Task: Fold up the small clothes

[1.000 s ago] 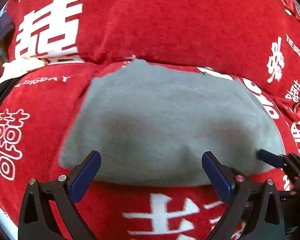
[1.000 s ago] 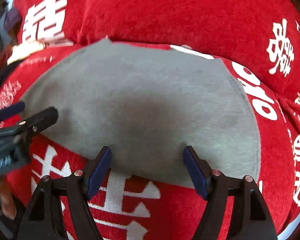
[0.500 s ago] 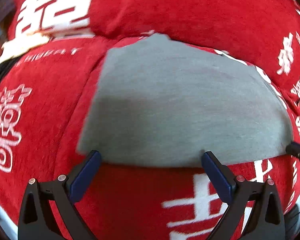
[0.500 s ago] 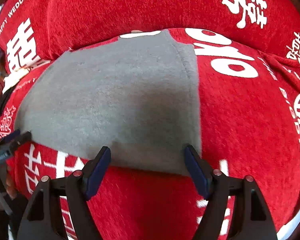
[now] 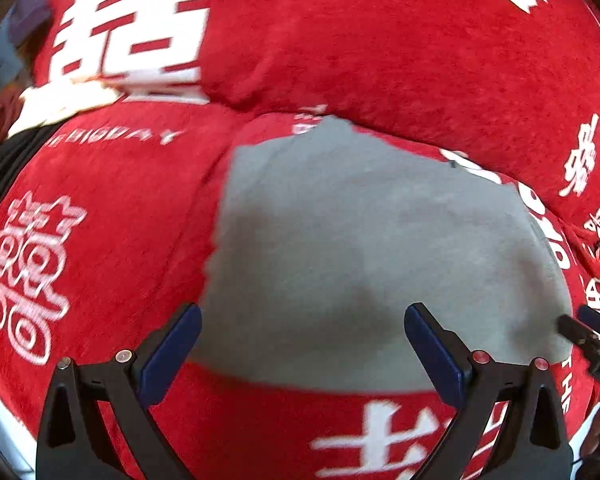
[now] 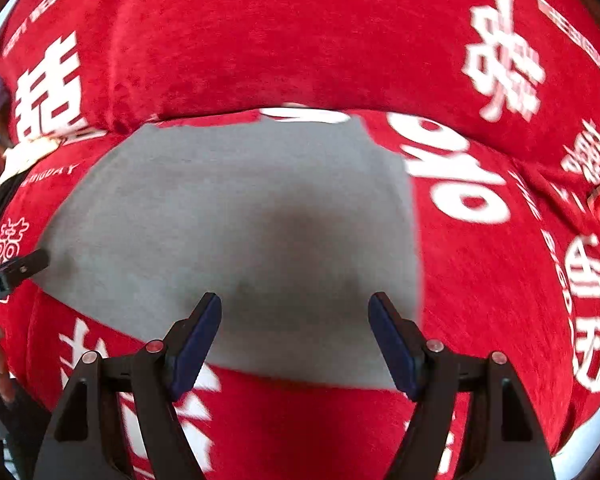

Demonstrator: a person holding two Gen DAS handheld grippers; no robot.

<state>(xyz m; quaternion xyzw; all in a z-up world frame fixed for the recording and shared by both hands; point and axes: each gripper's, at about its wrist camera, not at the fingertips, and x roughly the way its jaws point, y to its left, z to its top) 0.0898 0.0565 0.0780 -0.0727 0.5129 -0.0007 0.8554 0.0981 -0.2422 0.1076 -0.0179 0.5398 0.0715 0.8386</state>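
The gray garment [image 5: 364,248] [image 6: 236,224] lies flat, folded into a rough rectangle. It rests on red fabric with white lettering.

both grippers' fingers [image 5: 168,354] [image 6: 392,346] spread apart

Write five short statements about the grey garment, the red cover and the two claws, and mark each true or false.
1. The grey garment lies flat on the red cover printed with white characters. True.
2. The left claw is clamped on the garment's near edge. False: its jaws stand wide open, with nothing between them.
3. The right claw is open too, poised over the garment's near edge. True.
4. The garment is blue with stripes. False: it is plain grey.
5. The left wrist view shows no trace of the other claw. False: its dark tips show at the right edge, by the garment's right corner.
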